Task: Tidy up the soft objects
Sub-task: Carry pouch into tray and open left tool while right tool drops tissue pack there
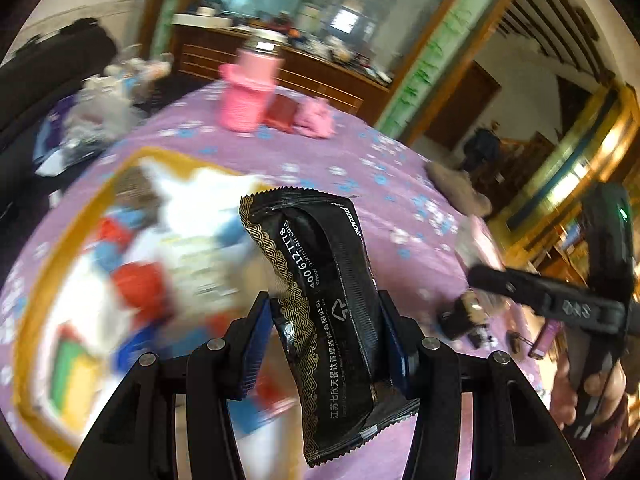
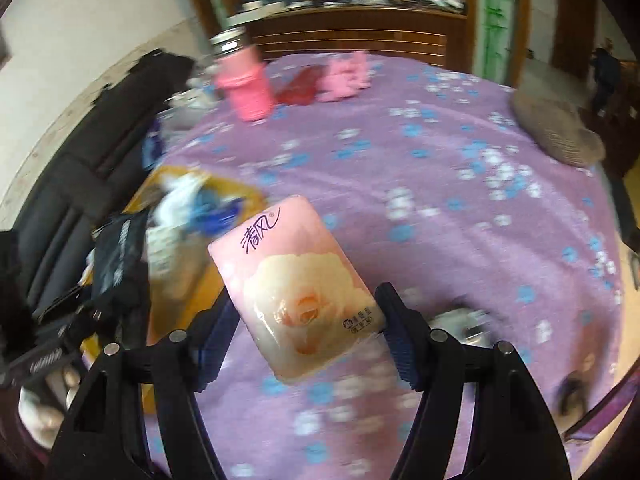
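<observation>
My left hand-held gripper (image 1: 324, 328) pinches a black sachet (image 1: 320, 304) above the yellow-rimmed box (image 1: 80, 208) of blurred packets. My right hand-held gripper (image 2: 308, 332) pinches a pink tissue pack (image 2: 296, 280) over the purple flowered bedspread (image 2: 460, 200), box just left.

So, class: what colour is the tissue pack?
Pale pink with a cream rose, seen best in the right wrist view: tissue pack.
</observation>
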`<state>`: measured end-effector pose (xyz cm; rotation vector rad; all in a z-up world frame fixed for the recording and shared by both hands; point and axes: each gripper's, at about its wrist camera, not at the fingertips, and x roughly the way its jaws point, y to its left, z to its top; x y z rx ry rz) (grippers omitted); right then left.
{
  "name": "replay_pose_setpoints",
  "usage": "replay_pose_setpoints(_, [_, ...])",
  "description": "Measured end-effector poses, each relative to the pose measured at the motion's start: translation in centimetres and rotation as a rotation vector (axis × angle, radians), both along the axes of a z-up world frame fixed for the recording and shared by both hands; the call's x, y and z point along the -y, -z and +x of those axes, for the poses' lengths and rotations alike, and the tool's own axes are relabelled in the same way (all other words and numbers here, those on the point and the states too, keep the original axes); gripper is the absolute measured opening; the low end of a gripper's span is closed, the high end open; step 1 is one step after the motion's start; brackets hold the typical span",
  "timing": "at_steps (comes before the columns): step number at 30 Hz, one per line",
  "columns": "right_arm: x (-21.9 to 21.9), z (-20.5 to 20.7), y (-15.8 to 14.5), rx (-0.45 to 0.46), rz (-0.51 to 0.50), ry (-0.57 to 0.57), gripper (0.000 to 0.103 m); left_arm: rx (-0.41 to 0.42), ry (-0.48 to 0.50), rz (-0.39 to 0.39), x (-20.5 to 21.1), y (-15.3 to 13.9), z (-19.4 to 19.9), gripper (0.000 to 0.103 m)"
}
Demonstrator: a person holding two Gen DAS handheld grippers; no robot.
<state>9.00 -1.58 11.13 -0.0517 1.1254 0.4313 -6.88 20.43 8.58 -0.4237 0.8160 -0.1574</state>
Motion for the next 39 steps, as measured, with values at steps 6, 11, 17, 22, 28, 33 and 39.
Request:
replay_pose_setpoints(6, [-6.9, -4.2, 1.9, -0.04, 0.039, -0.136, 0.068, -0.044, -0.097, 0.013, -6.2, 1.8, -5.7, 0.05])
replay_pose_setpoints(11, [-11.3, -6.6, 4.2, -0.094, 0.053, -0.213, 0.068, -0.088, -0.137, 0.045, -8.6, 3.3, -9.3, 0.05])
replay_pose_setpoints(17, [-14.4, -9.0, 6.3, -0.152, 0.093, -0.26, 0.068, -0.122, -0.154, 0.132, -8.6, 3.7, -11.3, 0.052])
replay_pose_setpoints(22, [-15.3, -9.5, 8.3, -0.18, 0.091, -0.24, 0.07, -0.09, -0.167, 0.151, -7.3, 2.8, -11.3, 0.062])
replay_pose_setpoints(28, [-15.7, -10.2, 8.5, -0.124, 0.077, -0.232, 0.072, -0.049, -0.221, 0.118, -8.8, 4.2, -10.4, 0.075])
replay_pose_setpoints(33, [-15.1, -10.0, 7.9, -0.11, 0.144, -0.227, 0.073, -0.029, -0.25, 0.072, -9.8, 4.8, -10.5, 0.079])
replay_pose_setpoints(39, [-13.0, -9.6, 6.8, -0.084, 0.213, -0.18, 0.073, -0.026, -0.237, 0.063, -9.1, 5.0, -10.1, 0.08])
